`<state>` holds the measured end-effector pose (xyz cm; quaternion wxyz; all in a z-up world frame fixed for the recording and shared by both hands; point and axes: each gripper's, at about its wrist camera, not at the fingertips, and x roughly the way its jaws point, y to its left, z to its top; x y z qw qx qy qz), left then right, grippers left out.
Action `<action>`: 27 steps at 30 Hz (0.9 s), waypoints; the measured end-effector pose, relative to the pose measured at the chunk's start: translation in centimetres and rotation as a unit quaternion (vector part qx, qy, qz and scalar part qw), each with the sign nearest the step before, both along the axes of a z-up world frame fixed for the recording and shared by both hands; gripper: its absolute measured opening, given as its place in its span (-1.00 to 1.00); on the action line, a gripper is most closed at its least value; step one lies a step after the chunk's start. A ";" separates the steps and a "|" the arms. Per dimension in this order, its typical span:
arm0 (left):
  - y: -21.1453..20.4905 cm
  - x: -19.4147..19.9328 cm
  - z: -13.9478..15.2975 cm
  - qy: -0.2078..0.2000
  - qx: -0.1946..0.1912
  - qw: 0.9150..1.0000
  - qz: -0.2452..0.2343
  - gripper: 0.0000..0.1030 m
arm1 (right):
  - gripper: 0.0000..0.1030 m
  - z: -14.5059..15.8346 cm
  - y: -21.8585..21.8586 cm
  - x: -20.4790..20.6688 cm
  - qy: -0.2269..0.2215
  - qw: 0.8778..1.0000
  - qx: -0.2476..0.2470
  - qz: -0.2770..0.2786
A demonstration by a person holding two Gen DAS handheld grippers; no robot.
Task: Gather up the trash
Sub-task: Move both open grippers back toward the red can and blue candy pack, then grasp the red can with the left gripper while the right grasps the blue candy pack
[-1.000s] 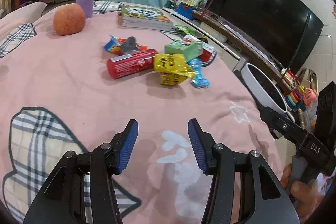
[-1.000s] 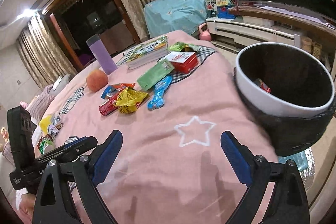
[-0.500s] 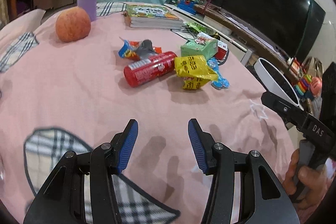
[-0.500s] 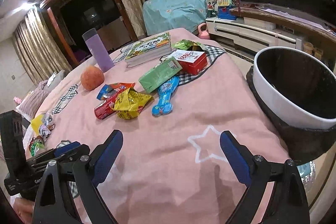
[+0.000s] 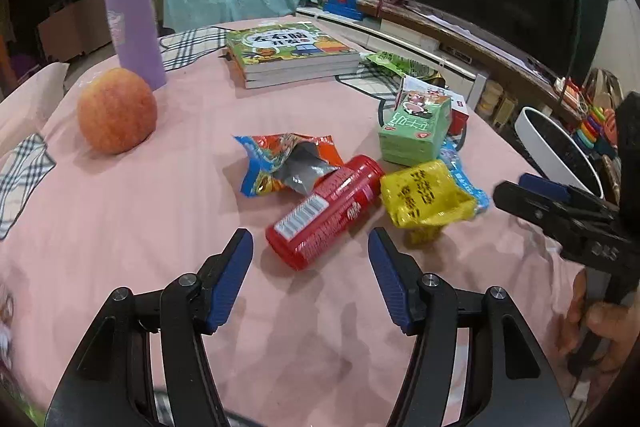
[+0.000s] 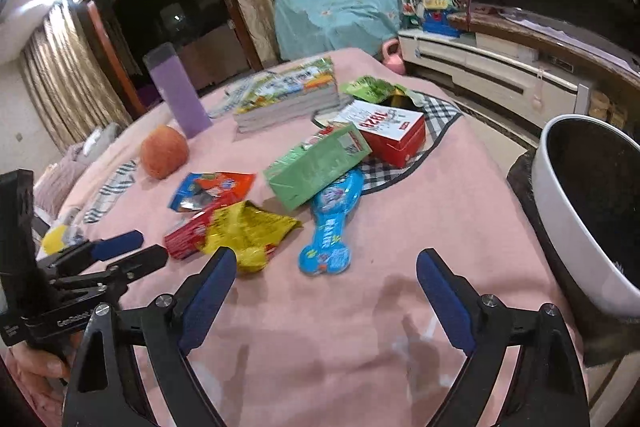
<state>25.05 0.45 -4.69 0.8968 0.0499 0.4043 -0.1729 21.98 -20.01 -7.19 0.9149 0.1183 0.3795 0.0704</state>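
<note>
- On the pink tablecloth (image 5: 160, 211) the trash is bunched in one pile: a red can (image 5: 326, 213) lying on its side, a torn snack bag (image 5: 280, 163) touching its far end, a yellow wrapper (image 5: 424, 197) just beside it, a blue wrapper (image 6: 330, 227) and a green carton (image 6: 316, 163) right behind.
- The left gripper (image 5: 310, 259) is held low just short of the can's near end, jaws parted and having just been opening, nothing caught between them yet.
- The right gripper (image 6: 324, 283) is spread wide with nothing in it, though its jaws have just been closing a little; it's lined up near the blue and yellow wrappers.
- The white bin (image 6: 576, 211) is parked off the table's edge on the right, well apart from the pile.
- Probably best if the can is taken across its round body, since it looks like it'd roll if nudged end-on.
- Wrappers should be pinched at a raised crinkle, not a flat spot, or the pads likely just slide on the cloth.
- The apple (image 5: 116, 109), purple tumbler (image 5: 134, 21) and books (image 5: 288, 53) don't look like trash, so they're best left alone.
</note>
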 end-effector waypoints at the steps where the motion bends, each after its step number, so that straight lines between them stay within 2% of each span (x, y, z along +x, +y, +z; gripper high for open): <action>1: -0.1 0.3 -0.1 0.003 0.004 1.000 -0.004 0.18 | 0.59 -0.3 -0.1 0.6 0.005 1.000 -0.003 -0.002; 4: -1.0 1.3 -0.6 0.003 0.023 1.000 -0.014 0.18 | 0.26 -1.1 -0.1 2.3 0.027 1.000 0.002 0.002; 6: -1.5 1.9 -0.9 0.008 0.027 0.999 -0.019 0.18 | 0.14 -1.4 0.3 3.0 0.035 0.999 -0.005 0.007; 8: -2.1 2.3 -1.2 0.010 0.034 0.999 -0.022 0.17 | 0.07 -1.8 0.9 3.7 0.044 0.999 -0.011 0.015; 10: -2.7 2.4 -1.5 0.011 0.039 0.999 -0.029 -0.01 | 0.04 -2.1 1.4 4.1 0.052 0.998 -0.023 0.022; 14: -3.5 2.0 -1.8 0.011 0.053 0.998 -0.040 -0.12 | -0.04 -2.3 2.1 4.3 0.054 0.997 -0.044 0.033; 15: -3.6 1.9 -1.7 0.011 0.055 0.998 -0.041 -0.16 | -0.36 -2.4 2.1 4.3 0.056 0.997 -0.050 0.032; 16: -3.7 1.7 -1.7 0.012 0.056 0.998 -0.040 -0.19 | -0.56 -2.4 2.0 4.2 0.057 0.997 -0.051 0.031; 21: -3.2 0.2 -1.5 0.021 0.041 0.999 -0.027 -0.24 | -0.57 -2.2 1.2 3.0 0.054 0.998 -0.028 0.032; 27: -1.3 -3.7 -1.0 0.035 -0.030 0.999 0.006 -0.26 | -0.57 -1.6 -0.4 -0.4 0.044 0.999 0.001 0.031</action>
